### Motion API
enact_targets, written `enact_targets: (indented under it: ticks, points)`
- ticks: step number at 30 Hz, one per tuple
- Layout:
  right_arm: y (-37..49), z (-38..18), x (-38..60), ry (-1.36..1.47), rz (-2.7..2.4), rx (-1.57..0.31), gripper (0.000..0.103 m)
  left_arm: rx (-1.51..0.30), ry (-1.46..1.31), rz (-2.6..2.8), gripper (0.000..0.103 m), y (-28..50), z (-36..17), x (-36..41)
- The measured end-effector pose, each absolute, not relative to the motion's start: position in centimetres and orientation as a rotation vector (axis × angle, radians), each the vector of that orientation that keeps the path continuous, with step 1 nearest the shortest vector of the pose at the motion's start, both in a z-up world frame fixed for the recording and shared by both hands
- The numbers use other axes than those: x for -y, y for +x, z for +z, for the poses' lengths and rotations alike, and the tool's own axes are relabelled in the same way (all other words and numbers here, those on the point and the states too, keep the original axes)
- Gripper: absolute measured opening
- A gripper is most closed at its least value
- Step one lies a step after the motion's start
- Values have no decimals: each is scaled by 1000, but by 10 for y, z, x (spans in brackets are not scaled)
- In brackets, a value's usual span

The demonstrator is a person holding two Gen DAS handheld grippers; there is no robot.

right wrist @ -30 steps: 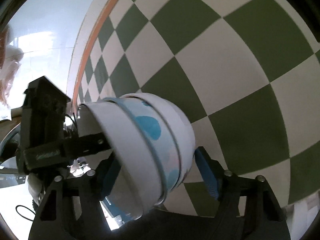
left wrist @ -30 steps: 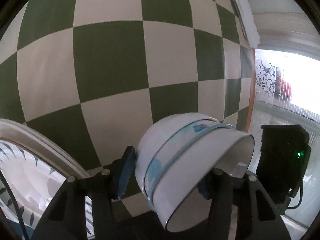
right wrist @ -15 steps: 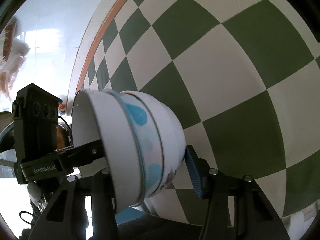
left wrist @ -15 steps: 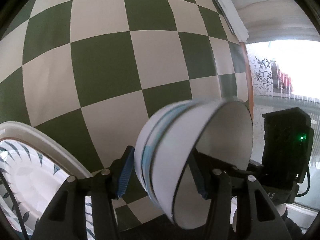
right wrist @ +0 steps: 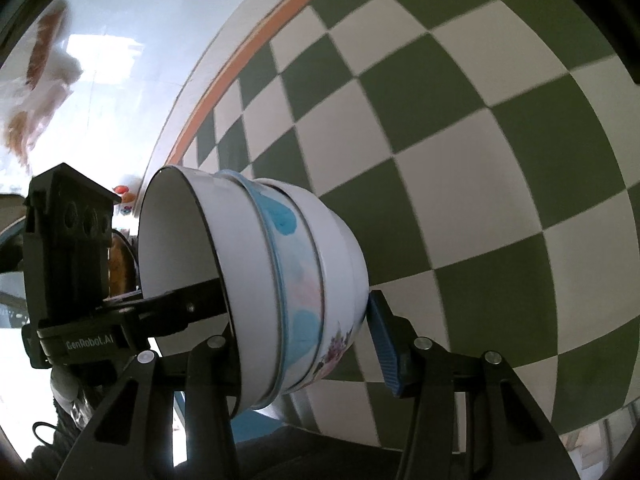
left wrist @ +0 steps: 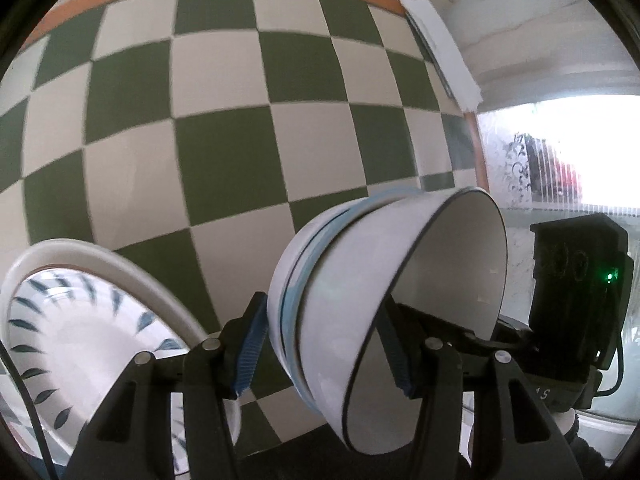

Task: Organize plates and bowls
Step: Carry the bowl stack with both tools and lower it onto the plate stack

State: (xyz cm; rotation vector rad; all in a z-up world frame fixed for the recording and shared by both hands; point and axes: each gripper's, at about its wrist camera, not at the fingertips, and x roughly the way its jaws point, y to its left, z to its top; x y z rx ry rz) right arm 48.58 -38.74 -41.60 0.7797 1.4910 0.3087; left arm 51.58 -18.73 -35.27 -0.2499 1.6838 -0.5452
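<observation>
Since the earlier frame the bowl stack [left wrist: 360, 320] has tipped further sideways. Left claw [left wrist: 326, 344] and right claw [right wrist: 304, 344] each pinch its wall above the table [left wrist: 224, 160]; the nested bowls could slide apart.

Nested white bowls [left wrist: 360, 304] tipped sideways; leaf-patterned plate [left wrist: 80, 320] beside.

Right tool [right wrist: 304, 344] grips tilted nested bowls [right wrist: 280, 280] above the checkered cloth [right wrist: 460, 140], other tool [right wrist: 68, 260] alongside
</observation>
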Motion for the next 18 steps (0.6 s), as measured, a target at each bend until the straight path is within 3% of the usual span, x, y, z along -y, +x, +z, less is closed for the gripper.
enact_targets:
  ticks: [18]
  points:
    - [525,-379,263,627,550,-1531,50,-1580,-401,-354,50,497,-311,56]
